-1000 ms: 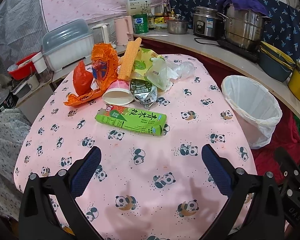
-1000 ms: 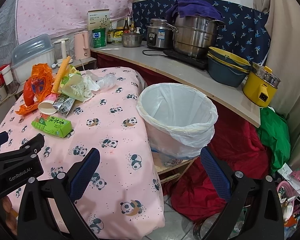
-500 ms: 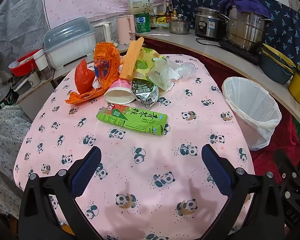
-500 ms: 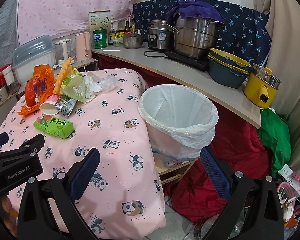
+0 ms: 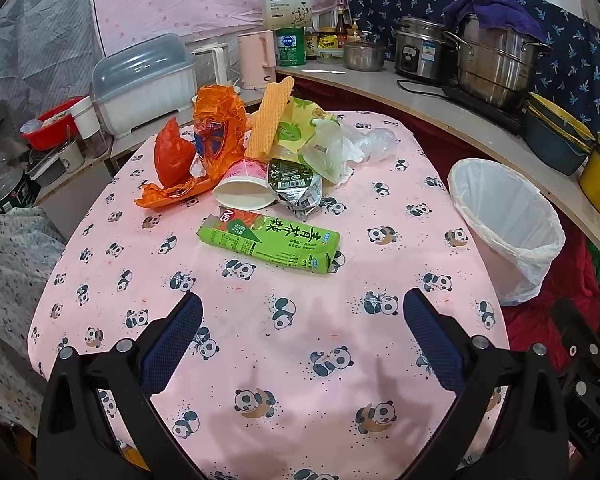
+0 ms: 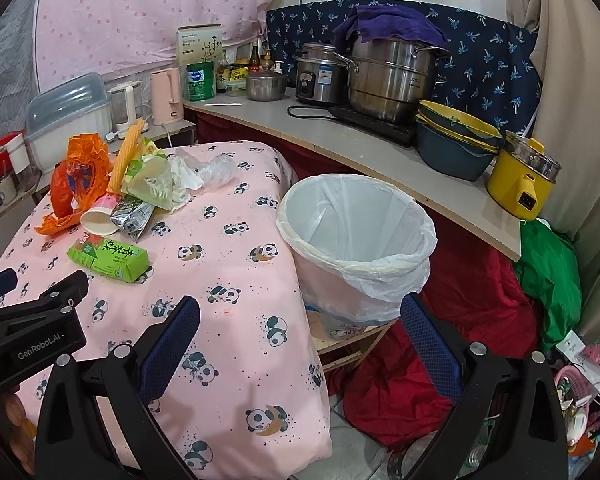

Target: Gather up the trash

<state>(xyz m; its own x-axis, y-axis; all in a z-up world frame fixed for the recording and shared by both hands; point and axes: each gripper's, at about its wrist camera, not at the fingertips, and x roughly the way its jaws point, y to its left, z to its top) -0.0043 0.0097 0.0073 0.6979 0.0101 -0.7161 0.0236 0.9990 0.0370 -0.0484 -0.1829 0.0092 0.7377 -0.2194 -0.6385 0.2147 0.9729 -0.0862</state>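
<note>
Trash lies piled on the pink panda tablecloth (image 5: 260,340): a green drink carton (image 5: 269,239) nearest me, a white paper cup (image 5: 244,193) on its side, a silver foil pouch (image 5: 295,187), orange wrappers (image 5: 196,144), a yellow wafer pack (image 5: 270,116) and clear plastic bags (image 5: 352,146). A white-lined waste bin (image 6: 356,236) stands beside the table's right edge. My left gripper (image 5: 302,328) hovers open over the near tablecloth, short of the carton. My right gripper (image 6: 300,332) is open and empty, in front of the bin; the carton (image 6: 109,259) lies to its left.
A curved counter (image 6: 340,136) behind the bin carries steel pots, a rice cooker, stacked bowls and a yellow cooker (image 6: 524,184). A white lidded container (image 5: 144,84) and kettles stand behind the trash pile. Red and green cloth (image 6: 480,300) lies on the floor by the bin.
Both grippers have shifted slightly, so the trash pile and bin sit a little differently in view. Nothing was taken hold of; both jaws stay open.
</note>
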